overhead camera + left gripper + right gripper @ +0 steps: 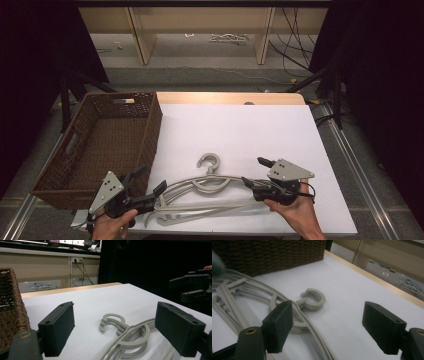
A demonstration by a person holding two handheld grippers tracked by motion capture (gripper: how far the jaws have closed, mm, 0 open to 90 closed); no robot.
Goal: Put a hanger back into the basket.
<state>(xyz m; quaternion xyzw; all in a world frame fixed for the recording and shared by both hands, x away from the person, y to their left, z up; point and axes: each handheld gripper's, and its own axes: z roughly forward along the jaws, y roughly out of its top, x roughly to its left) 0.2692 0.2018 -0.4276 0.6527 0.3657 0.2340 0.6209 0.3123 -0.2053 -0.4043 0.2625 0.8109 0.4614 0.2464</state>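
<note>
A stack of grey plastic hangers [210, 189] lies flat on the white table top [250, 130], hooks [209, 162] pointing away from me. My left gripper [150, 180] is at the hangers' left end, jaws open, with the hangers [130, 337] lying ahead between them. In its own view the left gripper [115, 322] holds nothing. My right gripper [252, 171] is at the hangers' right end, also open. In the right gripper view the right gripper [329, 320] has a hanger arm [312, 332] running below its left jaw, with the hook [313, 298] just beyond. No pad presses on anything.
A brown wicker basket [150, 120] stands at the table's left, its near corner close to my left gripper. The basket wall [274, 252] rises behind the hangers. The white surface beyond the hooks is bare. My right gripper [192, 287] shows at the far right of the left gripper view.
</note>
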